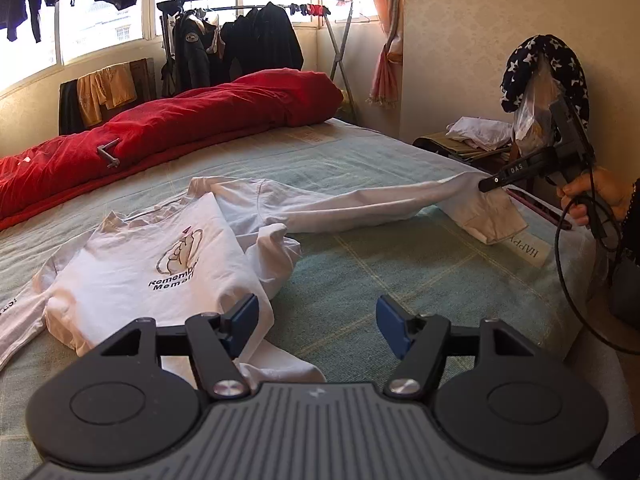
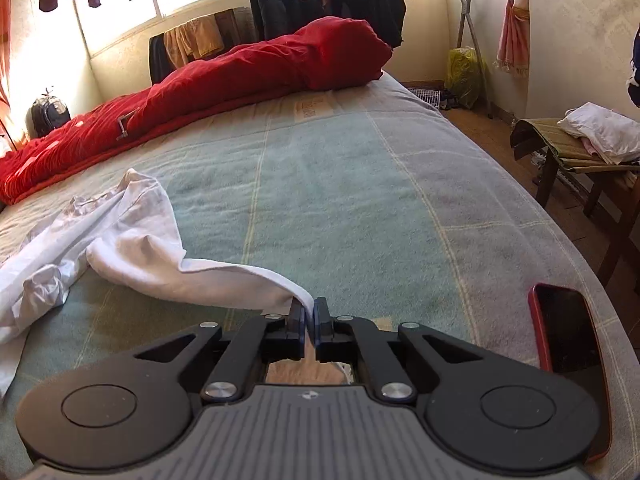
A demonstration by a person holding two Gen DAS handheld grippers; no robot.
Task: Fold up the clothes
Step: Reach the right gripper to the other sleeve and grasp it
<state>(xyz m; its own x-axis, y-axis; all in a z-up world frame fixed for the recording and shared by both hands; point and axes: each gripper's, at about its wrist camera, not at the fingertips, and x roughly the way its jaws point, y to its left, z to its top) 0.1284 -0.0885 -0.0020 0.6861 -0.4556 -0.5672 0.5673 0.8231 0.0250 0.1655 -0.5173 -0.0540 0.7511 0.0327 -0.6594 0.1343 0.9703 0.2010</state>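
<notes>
Right tongs (image 2: 307, 312) were clamped on the cuff end of one long white sleeve (image 1: 360, 204), holding it drawn out away from the shirt body (image 1: 160, 264), so the sleeve's long axis ran straight from those closed jaws back toward the printed chest lying on the blanket (image 2: 360, 184). Left tongs (image 1: 316, 322) hung with jaws apart and empty, just above the shirt's near hem, the body ahead and to their left. By my reading, the left pair sat nearer the body, while the right alone governed the sleeve's direction.
</notes>
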